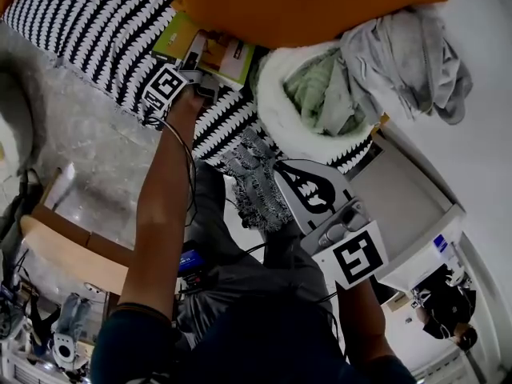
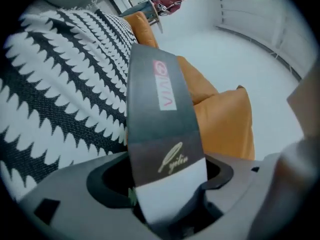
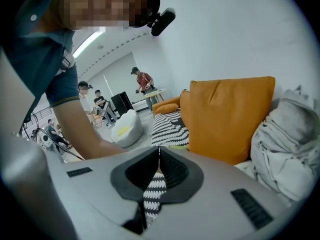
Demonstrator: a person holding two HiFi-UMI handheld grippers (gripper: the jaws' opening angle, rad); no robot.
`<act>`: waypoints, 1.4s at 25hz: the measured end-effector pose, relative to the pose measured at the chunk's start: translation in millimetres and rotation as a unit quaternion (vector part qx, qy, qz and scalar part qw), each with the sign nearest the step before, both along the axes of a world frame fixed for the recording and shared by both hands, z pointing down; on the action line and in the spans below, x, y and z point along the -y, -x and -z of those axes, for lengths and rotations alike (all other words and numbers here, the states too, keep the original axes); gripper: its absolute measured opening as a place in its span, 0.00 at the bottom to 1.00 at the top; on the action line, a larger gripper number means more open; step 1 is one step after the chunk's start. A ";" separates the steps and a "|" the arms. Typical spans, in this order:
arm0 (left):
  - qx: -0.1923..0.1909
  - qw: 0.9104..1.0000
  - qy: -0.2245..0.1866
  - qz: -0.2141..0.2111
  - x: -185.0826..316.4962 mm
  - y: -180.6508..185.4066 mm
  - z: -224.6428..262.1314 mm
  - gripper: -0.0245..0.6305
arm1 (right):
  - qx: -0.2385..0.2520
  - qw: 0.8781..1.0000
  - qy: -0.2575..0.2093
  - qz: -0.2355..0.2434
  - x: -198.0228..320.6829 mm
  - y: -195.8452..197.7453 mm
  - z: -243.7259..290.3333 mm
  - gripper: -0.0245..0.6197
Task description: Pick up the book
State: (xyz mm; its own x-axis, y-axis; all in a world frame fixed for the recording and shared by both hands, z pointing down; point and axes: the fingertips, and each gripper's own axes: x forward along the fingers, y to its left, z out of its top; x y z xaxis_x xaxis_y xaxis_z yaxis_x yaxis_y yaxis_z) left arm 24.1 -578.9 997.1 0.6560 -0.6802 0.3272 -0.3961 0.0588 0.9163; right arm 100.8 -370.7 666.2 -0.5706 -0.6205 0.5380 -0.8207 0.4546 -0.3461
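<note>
Where the striped blanket [image 1: 88, 22] meets the orange cushion [image 1: 304, 6], the book [image 1: 218, 54] lies with green and yellow covers showing, its far edge tucked under the cushion's rim. Left claw [image 1: 205, 89]: extended on an outstretched bare forearm to the book's near edge, marker cube uppermost. Left gripper view: jaws spread wide, with a dark grey band of the book, bearing a red-and-white label and a gilt feather mark, running out between them. Dark gaps flank the band on both sides, so the pads seem not to press on it, though the wide-angle lens makes contact hard to judge. Right claw [image 3: 159, 153]: jaws together, nothing clamped; black-and-white patterned cloth shows beyond them, below the tips. Head view: this claw is held low near the person's body, well apart from the book, beside a fringed knitted cloth [image 1: 254, 178]. Right of the book, a white fleecy basket [image 1: 276, 110] holds pale green fabric, and a grey garment [image 1: 416, 50] lies beside it.
</note>
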 end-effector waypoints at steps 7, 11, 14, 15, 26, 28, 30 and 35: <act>0.024 0.999 0.007 -0.029 -50.0 28.7 26.4 0.20 | 0.001 1.000 -0.027 0.001 2.4 -3.9 27.7 0.06; 0.019 0.989 -0.075 -0.129 -67.8 22.1 117.5 0.20 | 0.007 0.999 -0.048 -0.005 9.7 -6.9 55.8 0.06; 0.022 0.976 -0.143 -0.160 -62.4 27.7 206.6 0.20 | 0.014 0.997 -0.080 -0.009 18.5 -7.0 88.2 0.06; 0.018 0.972 -0.167 -0.161 -57.7 30.4 239.4 0.20 | 0.016 0.995 -0.093 -0.010 21.2 -6.0 100.7 0.06; 0.070 0.904 -0.394 -0.149 -96.7 56.1 523.8 0.20 | 0.014 0.979 -0.204 0.007 9.8 4.2 218.5 0.06; 0.094 0.885 -0.429 -0.154 -113.2 58.2 559.1 0.20 | 0.012 0.974 -0.224 0.013 4.7 10.1 237.5 0.06; 0.122 0.865 -0.460 -0.160 -129.5 60.8 590.5 0.20 | 0.008 0.969 -0.245 0.020 -2.1 15.8 255.7 0.06; 0.167 0.806 -0.544 -0.160 -173.1 67.3 679.5 0.20 | -0.005 0.951 -0.307 0.038 -25.8 31.4 311.3 0.06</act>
State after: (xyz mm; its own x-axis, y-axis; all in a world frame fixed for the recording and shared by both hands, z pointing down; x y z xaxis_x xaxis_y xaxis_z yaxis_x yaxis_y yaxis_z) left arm -43.2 -405.7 317.5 0.8535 -0.4978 -0.1542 -0.4676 -0.8621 0.1950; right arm 69.4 -344.9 354.9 -0.6225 -0.7770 0.0934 -0.7797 0.6261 0.0121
